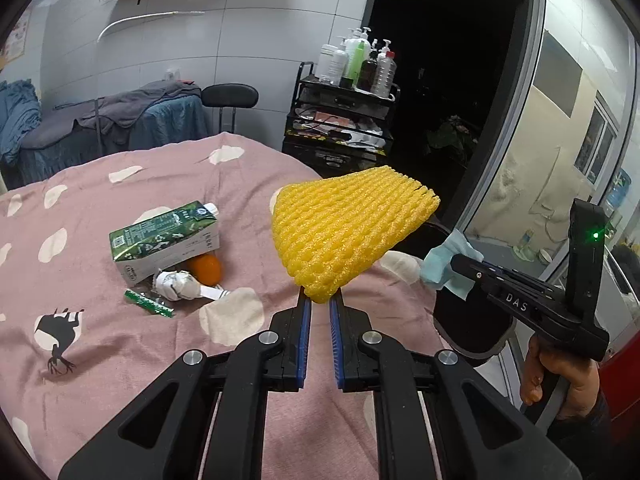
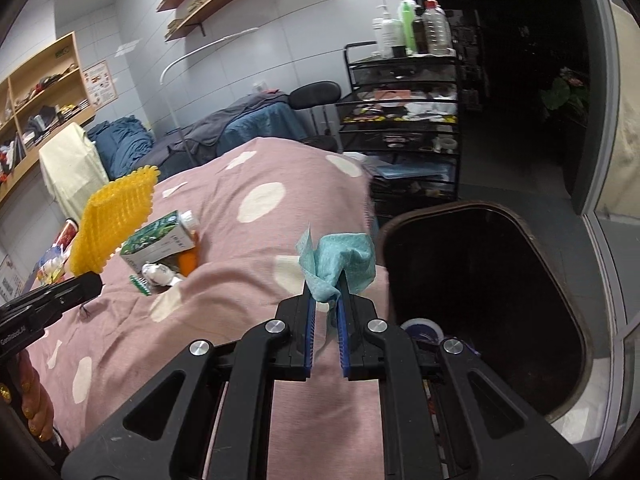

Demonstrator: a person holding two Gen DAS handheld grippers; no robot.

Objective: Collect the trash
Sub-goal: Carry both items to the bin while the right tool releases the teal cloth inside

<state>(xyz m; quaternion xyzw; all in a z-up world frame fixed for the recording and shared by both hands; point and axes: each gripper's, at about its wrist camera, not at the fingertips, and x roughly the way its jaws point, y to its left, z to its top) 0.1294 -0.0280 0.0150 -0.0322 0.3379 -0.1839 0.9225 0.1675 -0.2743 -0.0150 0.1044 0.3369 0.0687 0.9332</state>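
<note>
My left gripper [image 1: 320, 300] is shut on a yellow foam fruit net [image 1: 348, 232] and holds it above the pink bed; the net also shows in the right wrist view [image 2: 114, 224]. My right gripper [image 2: 325, 300] is shut on a crumpled teal cloth [image 2: 344, 264], beside the dark trash bin [image 2: 480, 304]; the cloth also shows in the left wrist view [image 1: 448, 264]. On the bed lie a green-white carton [image 1: 164, 240], an orange [image 1: 206, 269], a crumpled white wrapper [image 1: 176, 285] and a green strip [image 1: 149, 303].
The bed has a pink spotted cover [image 1: 120, 360]. A black cart [image 2: 404, 120] with bottles stands behind the bed, next to a dark doorway. A black stool [image 1: 230, 98] and a blue-covered couch [image 1: 120, 128] are further back. A glass door [image 1: 560, 160] is at right.
</note>
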